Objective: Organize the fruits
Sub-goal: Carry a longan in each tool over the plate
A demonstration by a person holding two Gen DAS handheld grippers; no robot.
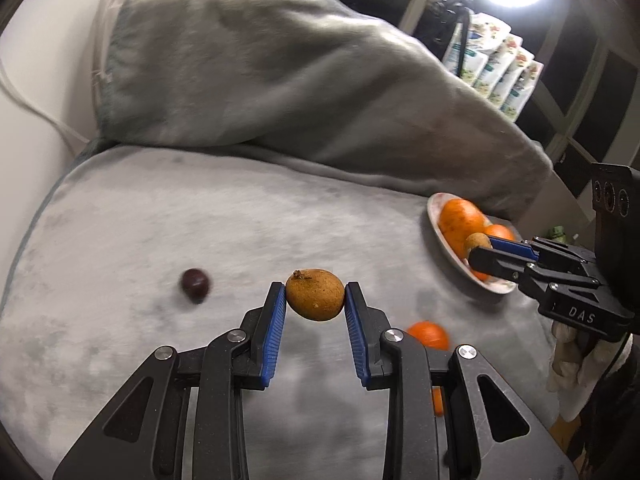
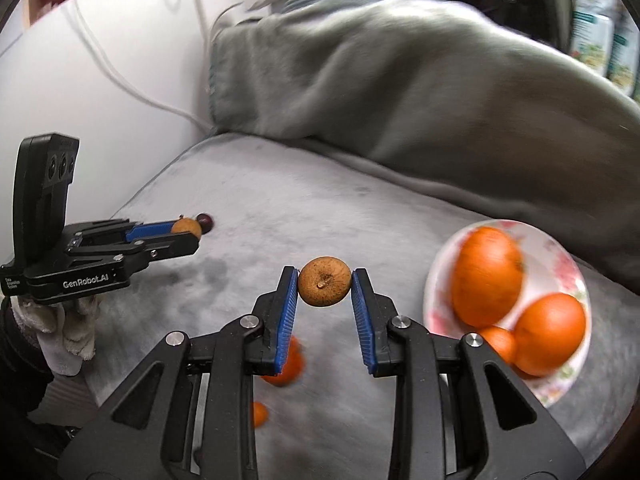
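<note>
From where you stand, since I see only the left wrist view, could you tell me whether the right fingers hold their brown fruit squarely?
Observer: Yes. The right gripper clamps the brown fruit between both fingers, clear of the cloth, with its stem end facing the camera.
Operator: Thank you. How full is the plate?
Observer: The plate holds two large oranges, with a small orange tucked against them on the near side.
</note>
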